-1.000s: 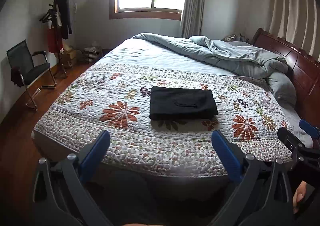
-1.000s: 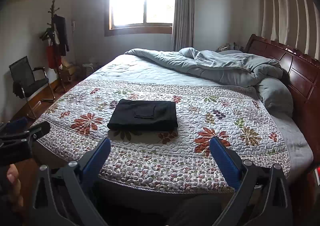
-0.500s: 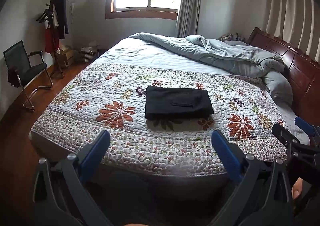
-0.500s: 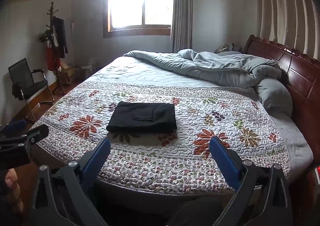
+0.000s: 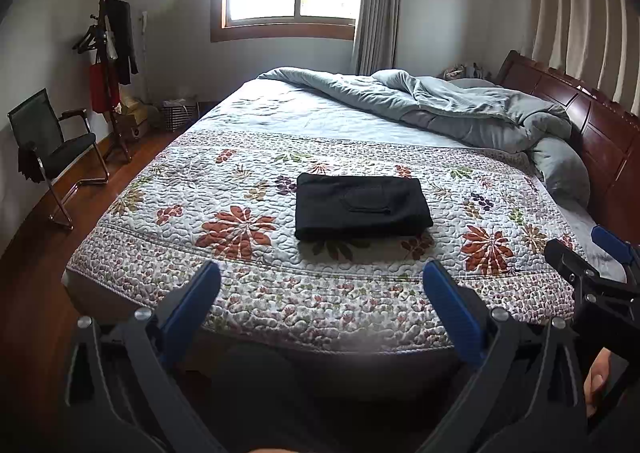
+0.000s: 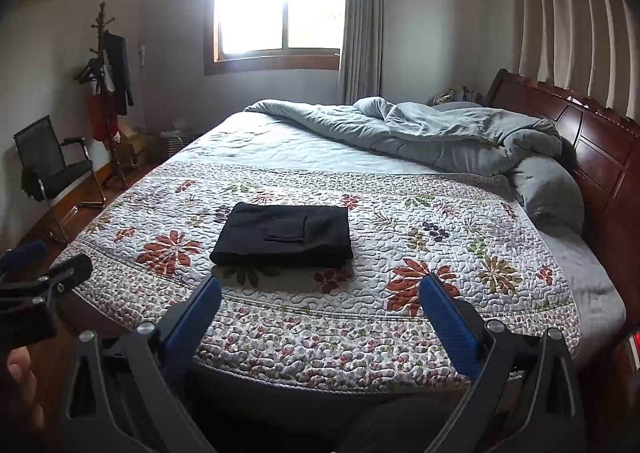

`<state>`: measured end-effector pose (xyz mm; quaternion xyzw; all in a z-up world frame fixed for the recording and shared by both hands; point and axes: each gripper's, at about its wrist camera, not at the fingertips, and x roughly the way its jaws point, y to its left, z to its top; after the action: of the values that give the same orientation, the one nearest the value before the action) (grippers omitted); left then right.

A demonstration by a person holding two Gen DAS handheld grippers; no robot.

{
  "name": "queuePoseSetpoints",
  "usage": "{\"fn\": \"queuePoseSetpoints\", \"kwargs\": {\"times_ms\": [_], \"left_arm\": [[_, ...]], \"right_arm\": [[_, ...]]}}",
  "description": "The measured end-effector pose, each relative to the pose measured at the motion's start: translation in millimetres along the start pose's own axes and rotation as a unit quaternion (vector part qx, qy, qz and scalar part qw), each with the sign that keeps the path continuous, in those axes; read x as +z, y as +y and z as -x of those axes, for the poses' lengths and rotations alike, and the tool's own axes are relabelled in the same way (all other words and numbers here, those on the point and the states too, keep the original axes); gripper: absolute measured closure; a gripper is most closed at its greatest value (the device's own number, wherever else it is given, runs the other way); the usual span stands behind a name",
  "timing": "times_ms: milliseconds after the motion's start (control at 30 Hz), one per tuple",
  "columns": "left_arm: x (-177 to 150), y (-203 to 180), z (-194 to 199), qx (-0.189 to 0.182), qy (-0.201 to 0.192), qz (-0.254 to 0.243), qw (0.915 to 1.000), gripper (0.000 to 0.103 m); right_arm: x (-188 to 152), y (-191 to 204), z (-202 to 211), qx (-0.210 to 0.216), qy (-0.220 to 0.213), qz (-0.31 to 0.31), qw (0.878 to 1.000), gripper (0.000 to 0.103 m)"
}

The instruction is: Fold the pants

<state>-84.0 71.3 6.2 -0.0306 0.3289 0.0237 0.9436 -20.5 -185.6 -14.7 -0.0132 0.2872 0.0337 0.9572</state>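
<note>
A pair of black pants (image 5: pixel 362 206), folded into a neat flat rectangle with a pocket facing up, lies on the white quilted bedspread with red and green flowers (image 5: pixel 248 189), ahead of both sets of fingers and well apart from them. The left gripper (image 5: pixel 322 285) hangs off the bed's near edge, its blue-padded fingers (image 5: pixel 192 299) spread wide and empty. The right gripper (image 6: pixel 320 299) beside it does likewise, blue fingers (image 6: pixel 446 317) spread around nothing.
</note>
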Motion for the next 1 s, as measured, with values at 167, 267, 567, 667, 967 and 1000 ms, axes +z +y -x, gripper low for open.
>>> {"fn": "queuePoseSetpoints", "kwargs": {"times_ms": [167,267,567,667,967,1000], "left_arm": [[-1.0,-1.3,-0.2,0.000,0.001,-0.002,1.0000,0.003],[-0.9,-1.6,-0.3,0.000,0.000,-0.004,1.0000,0.003],[-0.6,-1.6,-0.7,-0.001,0.001,-0.004,1.0000,0.003],[-0.5,-1.5,-0.7,-0.001,0.001,-0.004,1.0000,0.003],[-2.4,-1.3,-0.9,-0.001,0.001,-0.005,1.0000,0.003],[-2.9,-1.3,-1.1,-0.001,0.002,-0.005,1.0000,0.003]], "right_arm": [[-2.1,1.5,-2.5,-0.001,0.002,0.000,1.000,0.004],[-2.5,1.3,-2.6,-0.003,0.002,-0.001,1.000,0.004],[-2.5,1.1,-2.6,-0.003,0.002,-0.001,1.000,0.004],[-2.6,1.2,-2.6,-0.003,0.003,-0.001,1.000,0.004],[-6.2,0.0,-2.3,-0.006,0.004,-0.002,1.000,0.004],[-7.0,0.6,-1.7,-0.006,0.004,-0.002,1.000,0.004]]}}
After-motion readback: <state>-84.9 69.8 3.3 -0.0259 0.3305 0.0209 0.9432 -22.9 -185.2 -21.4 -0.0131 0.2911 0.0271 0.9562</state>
